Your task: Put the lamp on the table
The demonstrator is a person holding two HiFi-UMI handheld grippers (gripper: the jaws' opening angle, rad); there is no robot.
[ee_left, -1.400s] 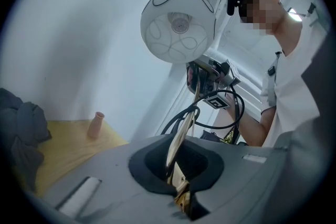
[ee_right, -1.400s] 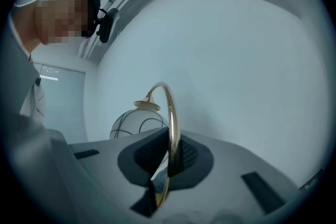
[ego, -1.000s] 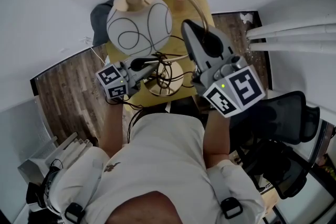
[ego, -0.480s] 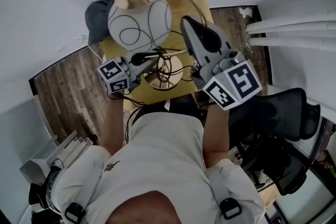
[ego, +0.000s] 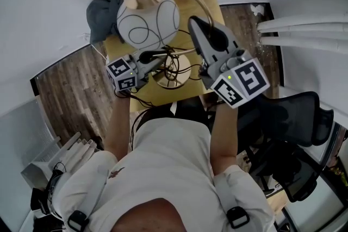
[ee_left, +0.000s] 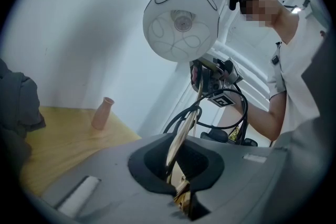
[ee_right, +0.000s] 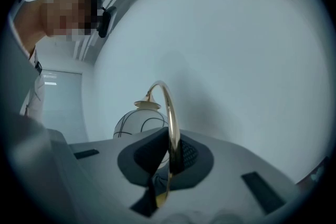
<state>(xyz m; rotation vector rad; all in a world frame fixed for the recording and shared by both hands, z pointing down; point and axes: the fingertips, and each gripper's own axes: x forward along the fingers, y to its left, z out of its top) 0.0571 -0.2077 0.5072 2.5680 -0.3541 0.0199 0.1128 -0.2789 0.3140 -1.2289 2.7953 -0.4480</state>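
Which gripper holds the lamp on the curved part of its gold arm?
The right gripper, shut on the arching gold arm; the left gripper grips the stem lower down, near the round base.

An office-like room: a black desk chair [ego: 296, 117], wood-plank floor [ego: 65, 89] and plain white walls [ego: 54, 2].

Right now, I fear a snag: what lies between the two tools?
In the head view, a bunched black cord and the round gold lamp base lie between the left tool and the right tool.
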